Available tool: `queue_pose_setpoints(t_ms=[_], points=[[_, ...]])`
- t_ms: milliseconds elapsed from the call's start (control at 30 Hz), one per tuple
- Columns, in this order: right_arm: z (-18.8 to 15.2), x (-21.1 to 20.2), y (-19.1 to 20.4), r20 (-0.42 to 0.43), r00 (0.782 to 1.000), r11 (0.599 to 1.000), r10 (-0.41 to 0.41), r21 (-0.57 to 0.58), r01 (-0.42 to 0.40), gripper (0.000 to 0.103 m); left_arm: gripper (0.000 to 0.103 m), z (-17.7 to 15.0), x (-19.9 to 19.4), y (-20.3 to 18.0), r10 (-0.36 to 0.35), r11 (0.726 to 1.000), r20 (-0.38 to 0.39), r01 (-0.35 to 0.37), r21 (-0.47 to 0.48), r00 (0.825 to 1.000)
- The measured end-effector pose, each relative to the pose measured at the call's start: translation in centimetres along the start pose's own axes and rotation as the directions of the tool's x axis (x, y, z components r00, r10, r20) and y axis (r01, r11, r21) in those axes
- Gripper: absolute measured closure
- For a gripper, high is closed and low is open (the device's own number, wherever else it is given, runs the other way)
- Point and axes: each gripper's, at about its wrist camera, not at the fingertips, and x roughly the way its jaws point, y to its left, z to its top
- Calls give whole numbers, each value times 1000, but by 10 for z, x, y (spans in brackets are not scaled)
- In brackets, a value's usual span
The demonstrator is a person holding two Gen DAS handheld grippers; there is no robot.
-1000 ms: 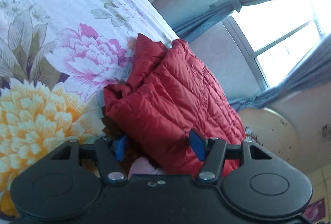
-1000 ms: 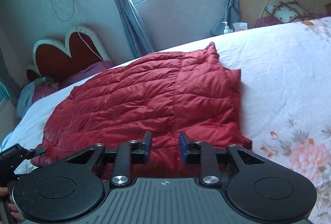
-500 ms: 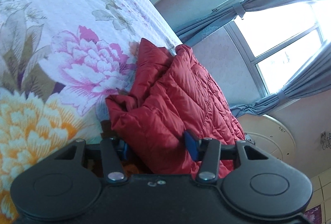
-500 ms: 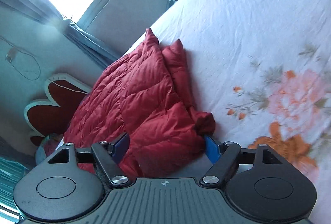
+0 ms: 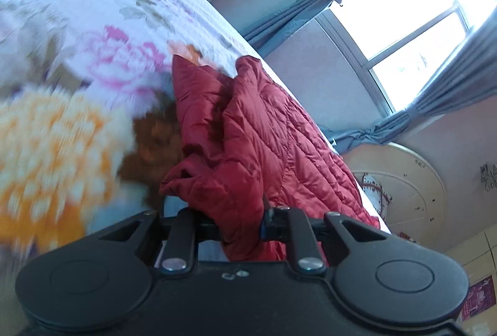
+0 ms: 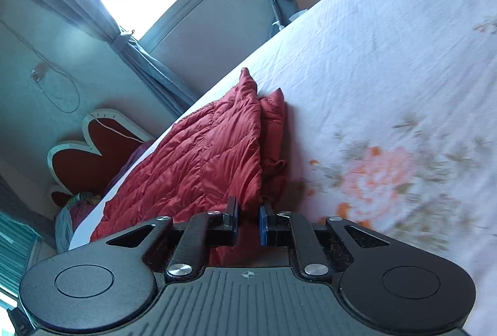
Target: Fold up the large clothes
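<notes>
A red quilted jacket [image 5: 264, 143] lies partly folded on a white floral bedsheet [image 5: 93, 10]. In the left wrist view my left gripper [image 5: 240, 225] has its jaws closing on a bunched corner of the jacket, and red fabric fills the gap between the pads. In the right wrist view the same jacket [image 6: 211, 156] stretches away toward the headboard. My right gripper [image 6: 248, 219] sits at its near corner. Those jaws are closing too, with only a narrow gap left and the jacket's edge pinched in it. More red fabric shows under that gripper.
A red heart-shaped headboard [image 6: 93, 143] stands at the bed's far end, with a bundle of cloth [image 6: 74, 211] beside it. A bright window with grey-blue curtains [image 5: 403, 10] runs along the wall behind the bed. A round cream panel [image 5: 403, 190] stands at the other end.
Both grippers have closed onto the jacket's near edge. The right jaws were wide around the corner half a second ago, after the wrist rolled. The left view now blurs with sideways motion.
</notes>
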Motion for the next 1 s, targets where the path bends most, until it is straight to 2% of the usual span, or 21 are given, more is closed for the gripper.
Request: queue_pose_setpoints(t_ms=[100,167,200,233,267,300,333,400,433,467,567,700,733,767,833,867,1000], points=[[-5,-24,-10,-19,1000,1000,2,-22,-3,100,85,-20,-15,-1,-2,1000,-5,2,-2,1000],[-10,-35,-18,-37,999,999,21,-25,-22,99,85,-31,-21,2,4,1000,0,-4,-8,1000],[-12,-39,-23,-40,999,1000,14,-11,-14,96,82,-35,-22,5,4,1000,4,-4,-10,1000],[-13,-40,-27,-41,999,1000,8,9,-7,72,79,-39,-22,8,11,1000,5,-11,-14,1000],[-15,-43,-32,-34,999,1000,5,30,-4,27,72,-43,-22,12,24,999,4,-24,-32,1000],[-17,-44,-35,-15,1000,999,26,38,-25,19,65,-46,-21,18,30,998,5,-30,-56,1000],[-19,-43,-38,-20,998,997,62,43,-61,20,63,-49,-22,23,28,997,11,-27,-79,1000],[-22,-33,-39,-39,996,994,86,68,-83,22,61,-51,-23,30,6,995,22,-3,-102,1000],[-21,-25,-39,-47,994,992,97,80,-93,31,60,-49,-24,31,0,994,23,2,-105,1000],[-19,-15,-40,-59,993,990,104,99,-98,33,59,-48,-23,32,-2,994,21,5,-105,1000],[-16,16,-44,-66,989,981,131,154,-119,33,57,-43,-18,30,-4,995,14,5,-100,1000],[-5,51,-35,-3,991,983,133,131,-132,33,56,-38,-11,29,-8,996,9,8,-92,1000],[-1,59,-33,3,991,982,133,133,-132,36,56,-37,-9,29,-10,996,10,11,-91,1000],[2,67,-31,0,993,985,118,126,-117,60,57,-35,-7,29,-11,996,13,12,-90,1000],[7,77,-28,-24,992,985,126,123,-122,77,63,-31,-2,28,-8,997,11,8,-71,1000],[8,74,-24,-19,992,988,123,100,-121,82,68,-29,1,26,-4,998,6,4,-57,1000],[2,40,-4,10,994,994,108,-13,-108,85,78,-23,3,22,-3,999,13,4,-44,1000]])
